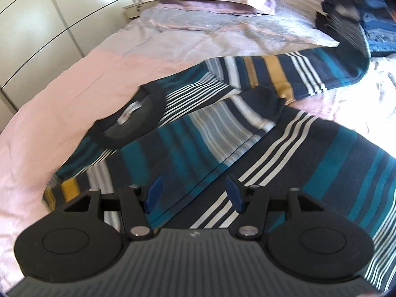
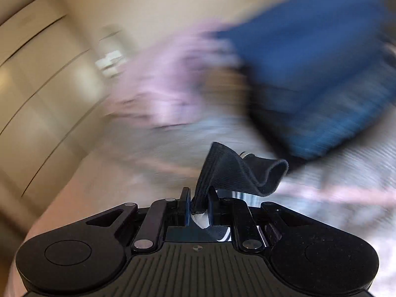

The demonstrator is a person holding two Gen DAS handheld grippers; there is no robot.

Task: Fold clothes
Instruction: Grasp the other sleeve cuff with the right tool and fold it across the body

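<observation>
Striped sweater [image 1: 222, 133] lies flat on the bed [image 1: 74, 79], one sleeve already over the chest. Right gripper [image 2: 200, 204] pinches the dark cuff [image 2: 237, 170]; left gripper [image 1: 194, 194] hovers half open, empty, above the folded sleeve. Advice: carry the cuff low across the chest, release flat.

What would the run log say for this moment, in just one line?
task: fold clothes | left gripper: open above striped sweater | right gripper: shut on dark cuff | sweater: on bed
</observation>
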